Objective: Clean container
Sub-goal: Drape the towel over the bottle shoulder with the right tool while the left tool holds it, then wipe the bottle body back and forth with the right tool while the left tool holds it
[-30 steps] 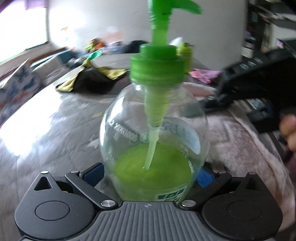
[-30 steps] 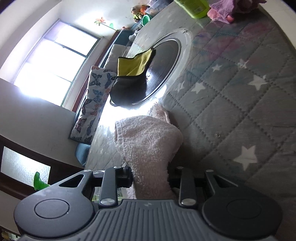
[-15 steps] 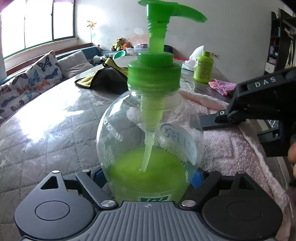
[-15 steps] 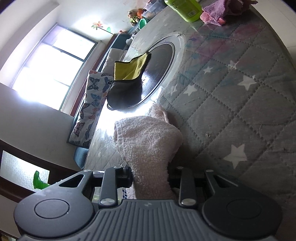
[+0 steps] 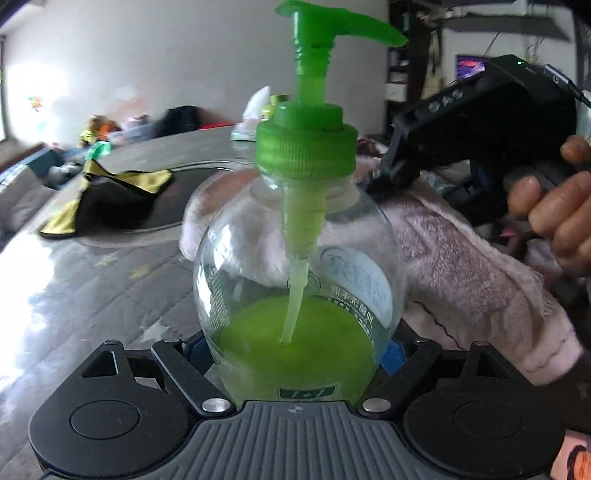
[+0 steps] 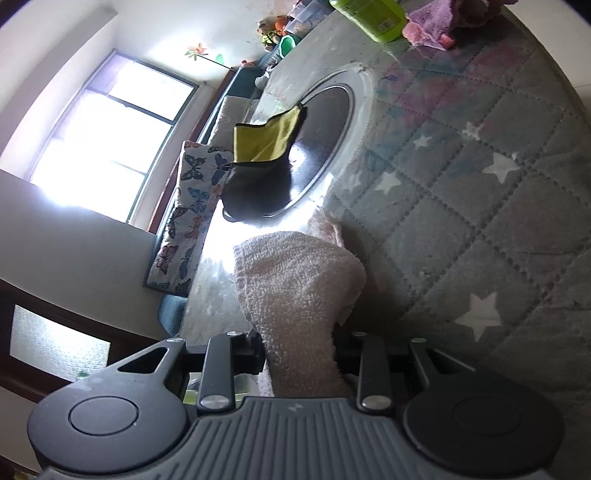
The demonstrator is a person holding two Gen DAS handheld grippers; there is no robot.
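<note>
A clear round soap bottle (image 5: 299,295) with a green pump (image 5: 332,33) and green liquid in its lower part stands upright between the blue pads of my left gripper (image 5: 295,349), which is shut on its base. Behind the bottle and to its right lies a pink towel (image 5: 461,266), partly seen through the glass. My right gripper (image 5: 384,177), held by a person's hand (image 5: 554,214), is shut on that towel. In the right wrist view the towel (image 6: 299,280) bulges out from between the pinched jaws of the right gripper (image 6: 299,354). The bottle is hidden there.
A grey quilted tablecloth with stars (image 6: 480,184) covers the table. A dark round turntable (image 6: 325,147) in its middle carries a yellow and black cloth (image 6: 266,136). A green bottle (image 6: 369,14) and a purple cloth (image 6: 436,22) lie at the far edge. A sofa with a butterfly cushion (image 6: 192,206) stands beyond.
The left jaws have closed in on the bottle's base and the left view has swung round. The right gripper and towel now sit closer behind the bottle. The right view barely shifted.
</note>
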